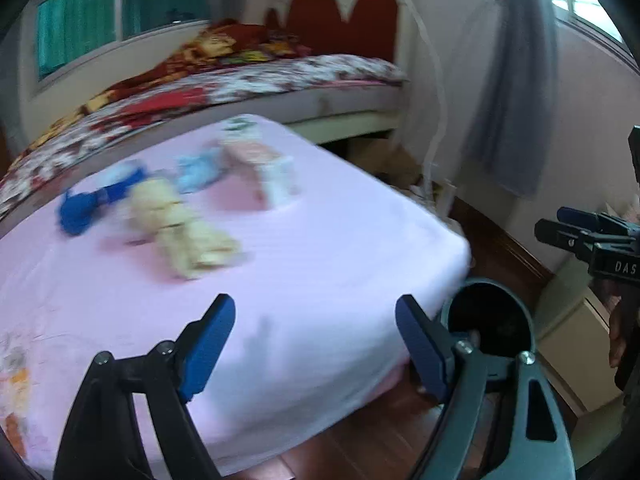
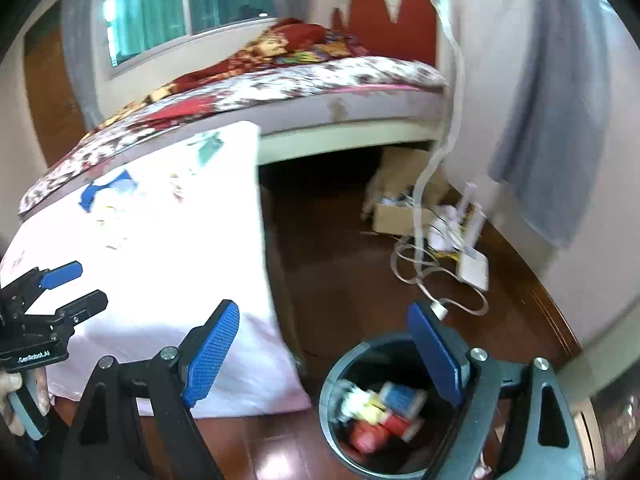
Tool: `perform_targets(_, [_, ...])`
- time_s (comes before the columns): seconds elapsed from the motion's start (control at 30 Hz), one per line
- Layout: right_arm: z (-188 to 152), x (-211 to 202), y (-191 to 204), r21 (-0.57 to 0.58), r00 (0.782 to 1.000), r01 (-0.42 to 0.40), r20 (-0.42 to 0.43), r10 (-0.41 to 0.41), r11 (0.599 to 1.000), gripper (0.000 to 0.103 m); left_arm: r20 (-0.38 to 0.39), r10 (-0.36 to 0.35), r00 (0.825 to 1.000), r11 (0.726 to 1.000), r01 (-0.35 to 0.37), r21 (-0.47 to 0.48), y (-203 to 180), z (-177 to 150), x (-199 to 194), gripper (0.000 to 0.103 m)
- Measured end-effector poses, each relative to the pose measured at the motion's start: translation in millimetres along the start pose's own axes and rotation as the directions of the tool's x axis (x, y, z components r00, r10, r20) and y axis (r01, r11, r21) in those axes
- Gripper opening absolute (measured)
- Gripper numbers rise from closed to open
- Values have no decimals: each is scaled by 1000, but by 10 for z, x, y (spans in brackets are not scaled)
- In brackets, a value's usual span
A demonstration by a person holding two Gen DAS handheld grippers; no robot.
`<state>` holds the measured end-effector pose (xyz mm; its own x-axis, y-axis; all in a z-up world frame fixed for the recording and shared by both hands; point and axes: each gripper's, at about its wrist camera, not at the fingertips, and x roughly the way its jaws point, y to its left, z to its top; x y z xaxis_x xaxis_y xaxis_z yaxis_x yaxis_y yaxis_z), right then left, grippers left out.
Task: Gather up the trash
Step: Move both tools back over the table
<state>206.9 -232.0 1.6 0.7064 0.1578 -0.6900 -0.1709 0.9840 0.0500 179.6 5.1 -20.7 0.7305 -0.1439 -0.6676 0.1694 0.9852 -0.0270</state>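
Bed [image 1: 280, 80] behind wrapper-strewn table [image 1: 320, 264]

1. The left tongs [image 1: 314, 344] have black and grey angular arms, silver screws at the joints and blue ribbed pads.
2. The right tongs [image 2: 324, 354] match: blue textured pads [image 2: 210, 354], silver screws.
3. White lettering "GenRobot.AI" marks one black body; "DAS" marks the other.
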Motion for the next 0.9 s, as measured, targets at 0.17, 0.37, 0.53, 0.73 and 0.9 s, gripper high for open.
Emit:
perform_targets(0.17, [212,251,811,-60,996,-91,-3,91,994,88,5,116,993,990,-115,-77,660,-21,-135,84])
perform_targets(0.37, [281,514,1682,-135,986,-166,-30,163,977,88,-10,233,972,956,-231,-181,1498,-140,-331,84])
perform_targets(0.53, [357,685,2415,-199,976,-220,-48,215,955,88,-23,289,957,923,-285,-259,2037,-285,-504,84])
perform_targets(0.73, [392,832,2910,-221,974,-226,-82,213,949,88,-55,317,947,900,-319,-297,2376,-453,-547,84])
perform_targets(0.9, [465,1085,2831,-198,976,-204,-115,184,959,88,-61,301,952,901,-305,-309,2482,-484,-454,84])
